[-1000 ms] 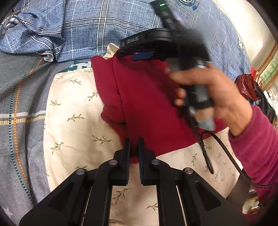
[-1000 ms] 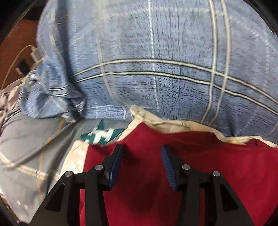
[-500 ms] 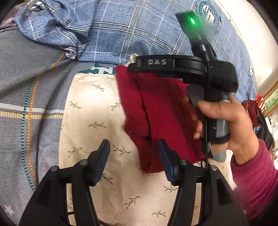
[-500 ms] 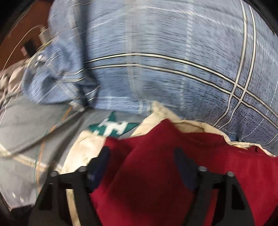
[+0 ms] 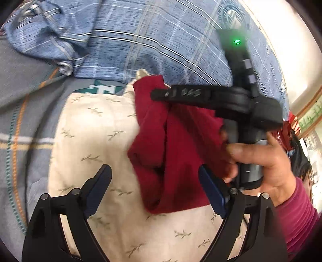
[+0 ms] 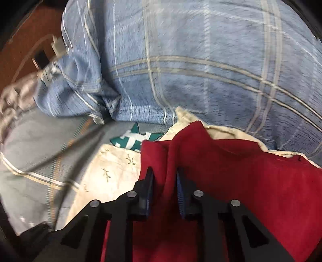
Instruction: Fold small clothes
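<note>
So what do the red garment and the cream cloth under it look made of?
Red garment: soft matte knit, probably cotton; it bunches in thick, limp folds. Cream cloth: thin woven fabric, likely cotton, matte, printed with small leaf sprigs, lying flat with light wrinkles.

We can read little here; on the black bar of the right gripper [image 5: 161,94], seen from the left wrist, pale letters look like "DAS", smeared by blur, so we are not sure of them; on the blue quilt [image 5: 161,40], at the upper right of that view, a round seal [image 5: 234,15] carries lettering too small and blurred for us to read; a teal patch [image 6: 133,140] on the grey sheet [image 6: 30,141] bears white block shapes that could be letters, though we cannot tell which; no numbers are legible.
</note>
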### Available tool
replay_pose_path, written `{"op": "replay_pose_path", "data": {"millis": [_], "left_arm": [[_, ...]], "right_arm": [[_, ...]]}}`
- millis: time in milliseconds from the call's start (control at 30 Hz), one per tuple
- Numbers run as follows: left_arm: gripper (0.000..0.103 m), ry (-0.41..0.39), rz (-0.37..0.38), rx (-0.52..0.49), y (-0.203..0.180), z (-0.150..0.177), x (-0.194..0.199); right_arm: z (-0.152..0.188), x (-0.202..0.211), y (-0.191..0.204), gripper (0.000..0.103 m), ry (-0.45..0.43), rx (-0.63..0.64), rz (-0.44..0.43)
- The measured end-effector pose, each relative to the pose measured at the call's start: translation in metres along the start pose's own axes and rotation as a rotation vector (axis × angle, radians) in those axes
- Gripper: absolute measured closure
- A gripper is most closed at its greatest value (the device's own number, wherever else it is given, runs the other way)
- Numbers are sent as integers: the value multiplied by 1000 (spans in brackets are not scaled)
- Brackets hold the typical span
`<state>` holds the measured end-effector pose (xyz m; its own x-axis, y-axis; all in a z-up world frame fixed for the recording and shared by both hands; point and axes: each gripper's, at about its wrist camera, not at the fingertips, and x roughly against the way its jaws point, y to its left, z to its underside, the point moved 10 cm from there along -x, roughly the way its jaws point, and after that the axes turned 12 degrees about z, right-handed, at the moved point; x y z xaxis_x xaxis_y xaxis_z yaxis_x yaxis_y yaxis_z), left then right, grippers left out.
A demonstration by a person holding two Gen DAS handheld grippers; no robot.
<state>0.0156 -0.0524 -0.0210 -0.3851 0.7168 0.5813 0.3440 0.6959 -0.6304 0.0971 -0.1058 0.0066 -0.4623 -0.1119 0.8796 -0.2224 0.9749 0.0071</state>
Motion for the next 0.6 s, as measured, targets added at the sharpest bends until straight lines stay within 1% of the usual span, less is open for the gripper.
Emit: {"op": "replay_pose_path", "data": {"millis": [67, 200, 267, 300, 333, 367, 400, 433, 467, 500, 533, 600], "left_arm": [[15, 8, -16, -22, -2, -2, -11], [15, 19, -18, -75, -10, -4, -28], [27, 12, 3, -111, -20, -3, -31], [40, 6, 1, -120, -23, -2, -30], [55, 4, 9, -128, -26, -1, -29], [62, 5, 24, -133, -29, 0, -29], [71, 5, 37, -133, -32, 0, -27], [71, -2, 47, -131, -33, -1, -25], [71, -6, 55, -132, -38, 0, -23], [71, -8, 62, -133, -39, 0, -22], [71, -9, 66, -135, -41, 0, -21], [71, -7, 62, -146, -42, 1, -21]], "right_arm": [[-3, 11, -3, 85, -15, -25, -24], [-3, 22, -10, 85, -23, -42, -49], [-2, 24, -13, 85, -16, -50, -65], [-2, 25, -14, 84, -13, -55, -70], [-2, 24, -14, 78, -10, -63, -76], [-1, 27, -17, 76, -3, -83, -89], [-1, 29, -18, 71, 5, -99, -99], [-2, 28, -18, 58, 15, -111, -105], [-3, 32, -19, 50, 21, -116, -104], [-5, 31, -17, 38, 22, -109, -97], [-7, 31, -14, 32, 25, -93, -82], [-8, 23, -2, 31, 47, -41, -57]]}}
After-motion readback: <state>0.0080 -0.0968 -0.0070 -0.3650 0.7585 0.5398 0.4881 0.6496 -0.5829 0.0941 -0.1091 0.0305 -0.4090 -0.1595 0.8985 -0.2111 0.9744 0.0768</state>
